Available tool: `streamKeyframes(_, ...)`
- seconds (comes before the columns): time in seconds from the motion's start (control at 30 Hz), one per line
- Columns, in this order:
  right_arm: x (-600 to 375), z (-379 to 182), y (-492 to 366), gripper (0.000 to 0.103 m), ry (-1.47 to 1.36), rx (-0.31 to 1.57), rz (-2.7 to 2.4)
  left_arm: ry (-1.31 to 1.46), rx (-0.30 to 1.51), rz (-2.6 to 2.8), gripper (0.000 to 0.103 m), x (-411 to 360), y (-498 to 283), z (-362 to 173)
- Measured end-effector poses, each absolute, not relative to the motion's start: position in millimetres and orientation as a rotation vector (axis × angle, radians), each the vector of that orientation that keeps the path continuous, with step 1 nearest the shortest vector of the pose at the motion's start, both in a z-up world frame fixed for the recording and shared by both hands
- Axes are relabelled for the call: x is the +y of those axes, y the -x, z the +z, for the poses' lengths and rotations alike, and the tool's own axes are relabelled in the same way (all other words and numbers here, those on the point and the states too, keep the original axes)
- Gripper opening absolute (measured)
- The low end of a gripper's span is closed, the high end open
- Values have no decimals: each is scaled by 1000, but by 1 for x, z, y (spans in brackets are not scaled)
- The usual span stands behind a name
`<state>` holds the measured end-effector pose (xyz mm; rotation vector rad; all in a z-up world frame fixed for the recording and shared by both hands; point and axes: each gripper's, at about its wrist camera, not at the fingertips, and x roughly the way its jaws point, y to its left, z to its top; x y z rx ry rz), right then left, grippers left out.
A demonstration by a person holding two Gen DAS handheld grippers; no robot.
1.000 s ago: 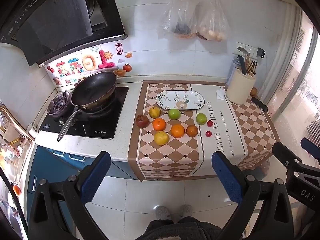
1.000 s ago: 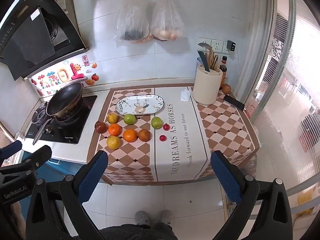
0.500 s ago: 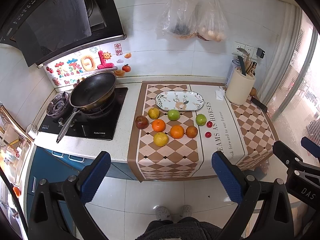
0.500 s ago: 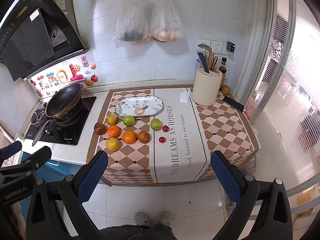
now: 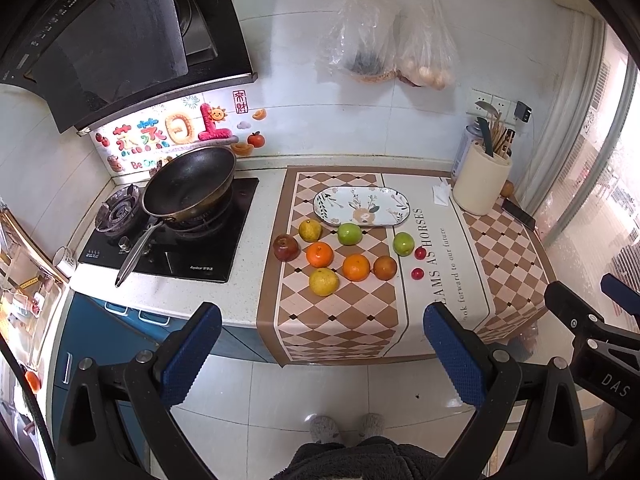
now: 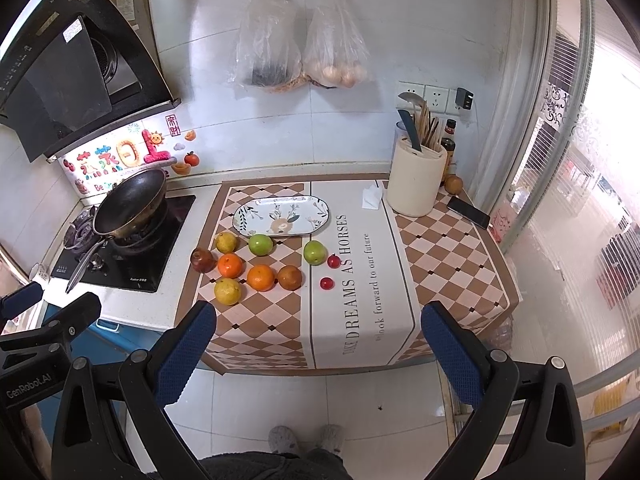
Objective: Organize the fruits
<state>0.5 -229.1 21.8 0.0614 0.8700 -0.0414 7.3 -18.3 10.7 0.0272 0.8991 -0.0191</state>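
Several fruits lie on the checkered cloth: a yellow one point(image 5: 323, 281), two oranges point(image 5: 355, 267) point(image 5: 319, 253), a dark red apple point(image 5: 286, 247), two green ones point(image 5: 349, 234) point(image 5: 403, 243), a brown one point(image 5: 385, 267) and two small red ones point(image 5: 417, 273). An empty patterned oval plate point(image 5: 361, 211) sits just behind them; it also shows in the right wrist view point(image 6: 281, 216). My left gripper point(image 5: 320, 356) is open and empty, well short of the counter, above the floor. My right gripper point(image 6: 316, 354) is likewise open and empty.
A black wok point(image 5: 188, 186) sits on the stove at left. A cream utensil holder point(image 6: 416, 182), a phone point(image 6: 468, 212) and a folded tissue point(image 6: 372, 198) stand at the right of the counter. Two plastic bags point(image 6: 300, 52) hang on the wall. Tiled floor lies below.
Both grippers have drifted slightly closer to the counter; the fruits and plate have not moved. Jaws stay open.
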Motion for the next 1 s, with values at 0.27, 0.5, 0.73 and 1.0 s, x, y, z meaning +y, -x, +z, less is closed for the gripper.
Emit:
streamKeyframes(0.27, -231, 24, -1, 103, -64, 867, -43, -26, 897, -20, 103, -13, -11, 15)
streamKeyframes(0.5, -229, 26, 3, 103, -60, 864, -45, -25, 897, -22, 103, -12, -14, 19)
streamKeyframes(0.73, -231, 29, 6, 103, -63, 858, -43, -24, 894, -21, 103, -11, -13, 19)
streamKeyframes(1.0, -231, 31, 8, 103, -65, 853, -40, -23, 891, -24, 103, -11, -13, 19)
